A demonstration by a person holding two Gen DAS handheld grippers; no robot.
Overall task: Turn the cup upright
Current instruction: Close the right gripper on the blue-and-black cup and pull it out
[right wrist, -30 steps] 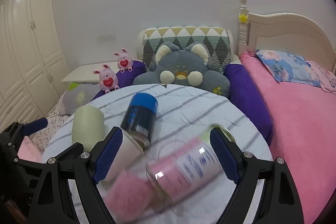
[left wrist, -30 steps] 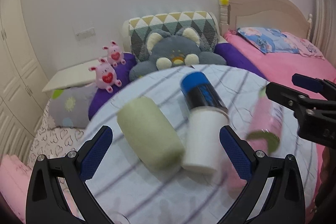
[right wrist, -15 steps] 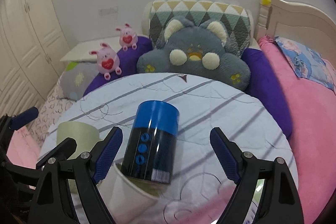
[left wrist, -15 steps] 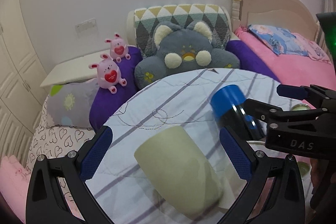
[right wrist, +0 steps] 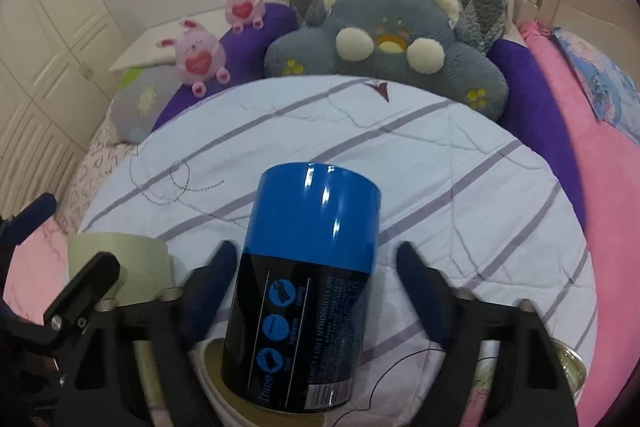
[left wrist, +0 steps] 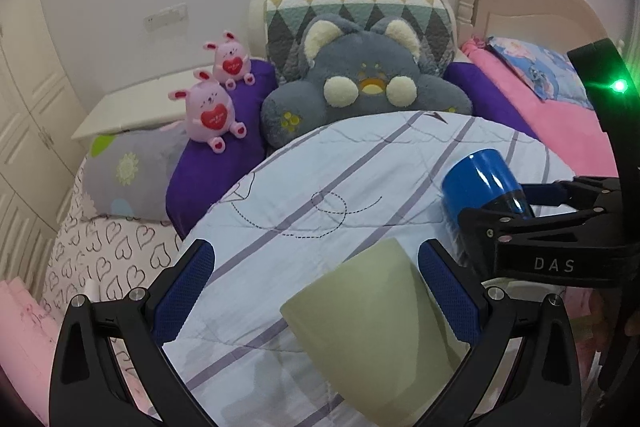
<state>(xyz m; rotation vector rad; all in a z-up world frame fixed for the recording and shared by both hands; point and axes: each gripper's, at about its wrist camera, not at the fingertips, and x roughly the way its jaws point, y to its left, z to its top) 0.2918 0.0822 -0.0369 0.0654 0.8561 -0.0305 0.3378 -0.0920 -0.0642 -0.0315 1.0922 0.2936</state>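
Note:
A pale green cup [left wrist: 368, 331] lies on its side on the striped quilt [left wrist: 320, 187], base pointing away from me. My left gripper [left wrist: 316, 287] is open, its fingers on either side of the cup, the right finger close to the cup wall. The cup also shows in the right wrist view [right wrist: 120, 267]. A blue-and-black can [right wrist: 304, 287] leans out of a white cup [right wrist: 224, 387] between the open fingers of my right gripper [right wrist: 316, 291]. The can also shows in the left wrist view [left wrist: 484, 187].
A grey plush cushion [left wrist: 360, 87], two pink plush rabbits [left wrist: 208, 115], purple pillows and a pink bed [left wrist: 560, 131] lie beyond the quilt. White wardrobe doors [right wrist: 48, 47] stand at the left. A jar rim [right wrist: 572, 367] shows at the lower right.
Both grippers have moved forward and down. The green cup now sits between the left fingers and the blue can between the right fingers. The pink bottle has left view.

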